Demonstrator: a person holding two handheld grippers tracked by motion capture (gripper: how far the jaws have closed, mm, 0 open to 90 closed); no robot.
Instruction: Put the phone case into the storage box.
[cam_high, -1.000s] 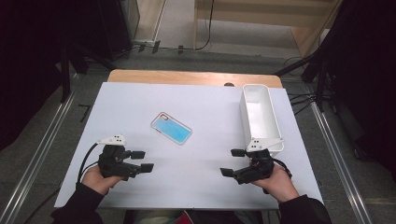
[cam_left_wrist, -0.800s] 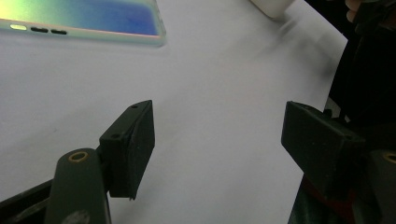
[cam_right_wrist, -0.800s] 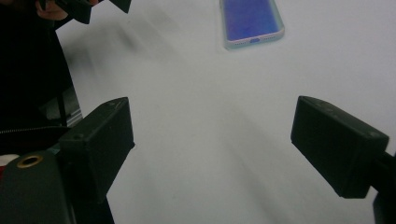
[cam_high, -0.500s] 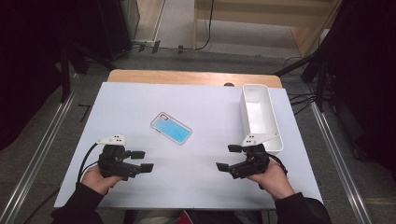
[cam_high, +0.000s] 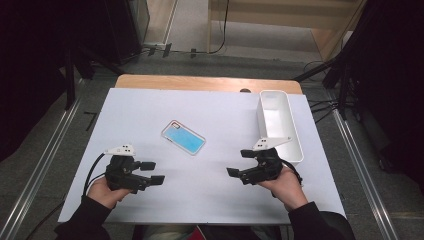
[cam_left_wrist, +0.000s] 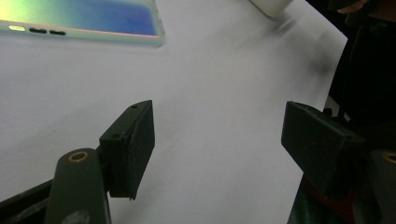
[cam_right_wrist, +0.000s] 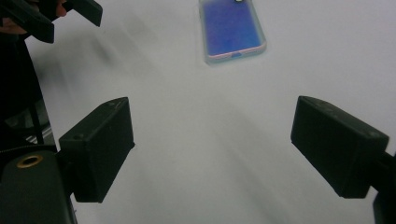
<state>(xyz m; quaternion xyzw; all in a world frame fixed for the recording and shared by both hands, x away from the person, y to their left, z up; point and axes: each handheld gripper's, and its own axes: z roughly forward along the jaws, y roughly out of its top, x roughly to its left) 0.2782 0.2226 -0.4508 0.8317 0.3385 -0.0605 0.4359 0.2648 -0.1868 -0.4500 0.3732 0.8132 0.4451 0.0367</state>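
Note:
A phone (cam_high: 183, 137) with a blue iridescent back in a clear case lies flat near the middle of the white table top (cam_high: 210, 200). My left gripper (cam_high: 154, 172) rests at the near left, pointing right, open with nothing between its jaws. My right gripper (cam_high: 238, 163) is at the near right, pointing left toward the phone, open and empty too. In the left gripper view the phone (cam_left_wrist: 84, 18) lies beyond and left of the gripper (cam_left_wrist: 219, 144). The right gripper view has the phone (cam_right_wrist: 232, 30) ahead of the gripper (cam_right_wrist: 212, 149), well apart from it.
A long white bin (cam_high: 260, 117) stands at the right edge, just behind my right hand, and looks empty. A wooden table edge (cam_high: 200, 82) shows behind the white sheet. Metal rails run along the floor on both sides.
My right gripper has shifted a little to the left and farther from the person, toward the table's middle. The left gripper and the phone have stayed where they were.

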